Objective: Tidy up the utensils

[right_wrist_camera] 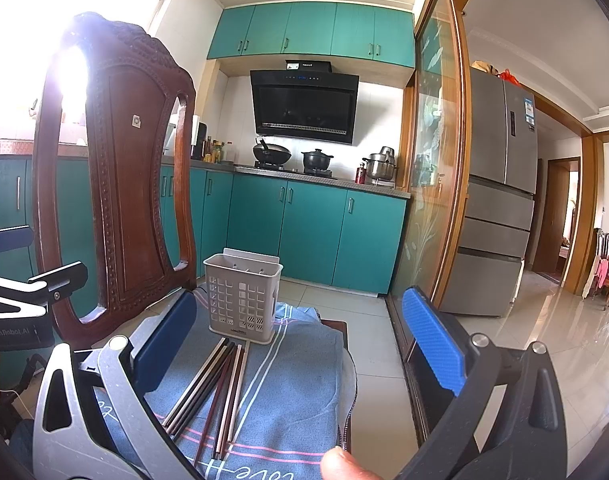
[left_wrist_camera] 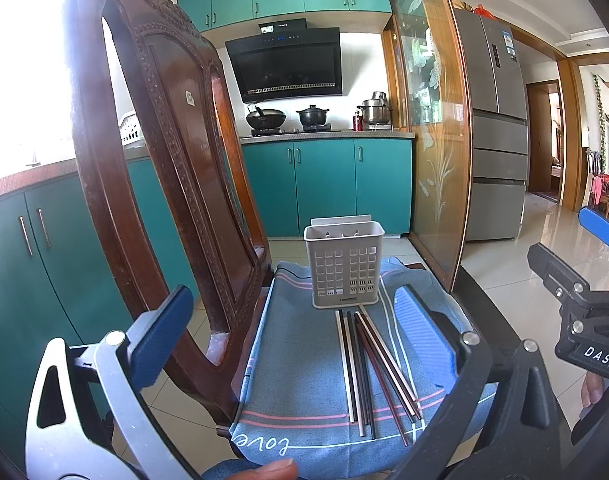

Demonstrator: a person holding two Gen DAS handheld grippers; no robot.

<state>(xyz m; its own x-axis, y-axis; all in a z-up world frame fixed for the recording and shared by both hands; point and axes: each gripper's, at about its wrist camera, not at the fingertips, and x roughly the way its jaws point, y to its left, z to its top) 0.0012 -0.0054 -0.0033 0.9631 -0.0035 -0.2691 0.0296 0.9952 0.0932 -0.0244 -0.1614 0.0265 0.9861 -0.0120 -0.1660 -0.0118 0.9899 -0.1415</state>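
Observation:
Several chopsticks [left_wrist_camera: 374, 372] lie in a loose bundle on a blue cloth [left_wrist_camera: 304, 360], just in front of a white perforated utensil holder [left_wrist_camera: 343, 266] that stands upright and looks empty. My left gripper [left_wrist_camera: 292, 328] is open and empty, above the near end of the chopsticks. In the right wrist view the chopsticks [right_wrist_camera: 214, 390] and the holder [right_wrist_camera: 242, 294] lie left of centre. My right gripper [right_wrist_camera: 304, 340] is open and empty, hovering right of the chopsticks; it also shows at the right edge of the left wrist view [left_wrist_camera: 576, 280].
A carved wooden chair back [left_wrist_camera: 164, 160] stands close on the left, next to the cloth [right_wrist_camera: 296, 392]. Teal kitchen cabinets [left_wrist_camera: 324, 184], a stove with pots and a fridge [left_wrist_camera: 496, 140] are behind. A glass sliding door [right_wrist_camera: 432, 180] is on the right, with tiled floor below.

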